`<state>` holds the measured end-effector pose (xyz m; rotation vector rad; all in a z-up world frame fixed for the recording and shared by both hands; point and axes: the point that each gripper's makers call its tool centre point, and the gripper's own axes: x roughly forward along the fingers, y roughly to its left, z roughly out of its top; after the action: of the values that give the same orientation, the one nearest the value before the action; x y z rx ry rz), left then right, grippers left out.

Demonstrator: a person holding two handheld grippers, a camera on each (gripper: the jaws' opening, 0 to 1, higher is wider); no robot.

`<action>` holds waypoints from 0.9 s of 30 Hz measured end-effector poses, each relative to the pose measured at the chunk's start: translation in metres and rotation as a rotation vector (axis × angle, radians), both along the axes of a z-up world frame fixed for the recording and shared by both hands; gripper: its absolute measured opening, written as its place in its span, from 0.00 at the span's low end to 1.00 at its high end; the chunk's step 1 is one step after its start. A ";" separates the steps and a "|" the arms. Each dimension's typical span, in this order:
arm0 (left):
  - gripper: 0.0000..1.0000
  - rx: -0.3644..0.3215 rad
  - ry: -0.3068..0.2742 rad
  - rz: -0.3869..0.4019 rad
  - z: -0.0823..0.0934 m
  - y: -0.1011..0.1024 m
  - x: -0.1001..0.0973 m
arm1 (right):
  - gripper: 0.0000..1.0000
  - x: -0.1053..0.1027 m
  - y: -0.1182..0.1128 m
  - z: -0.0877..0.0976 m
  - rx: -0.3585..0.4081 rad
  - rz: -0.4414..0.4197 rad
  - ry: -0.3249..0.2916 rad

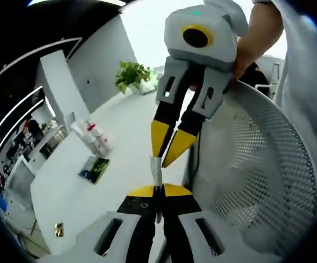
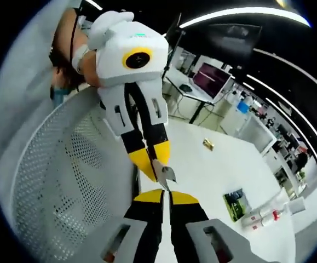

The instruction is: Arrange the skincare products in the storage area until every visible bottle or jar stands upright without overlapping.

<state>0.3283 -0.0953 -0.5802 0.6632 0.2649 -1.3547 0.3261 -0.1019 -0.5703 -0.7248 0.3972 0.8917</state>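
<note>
An open-plan office: beyond the long white table [image 2: 224, 170] stand rows of desks with a lit pink computer monitor [image 2: 209, 78], under long white ceiling light strips [image 2: 240, 13]; a green potted plant [image 1: 132, 75] sits at the table's far end.

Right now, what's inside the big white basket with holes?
The basket shows just its bare holey wall; nothing sits in the visible part. Its bottom is hidden by the left gripper and right gripper, both pinching a small silver piece.
</note>
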 end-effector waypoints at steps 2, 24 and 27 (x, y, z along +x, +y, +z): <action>0.00 0.008 0.000 -0.004 -0.001 0.000 0.000 | 0.00 -0.002 0.001 -0.004 -0.032 0.019 0.000; 0.00 0.110 -0.052 -0.098 -0.015 0.000 -0.012 | 0.00 -0.012 0.010 -0.017 -0.156 0.146 -0.041; 0.00 0.106 -0.042 -0.096 -0.015 0.000 -0.011 | 0.00 -0.013 0.010 -0.018 -0.170 0.155 -0.049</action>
<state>0.3168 -0.0955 -0.5955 0.8003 0.2759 -1.4236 0.3133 -0.0921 -0.5878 -0.9422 0.3800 0.9913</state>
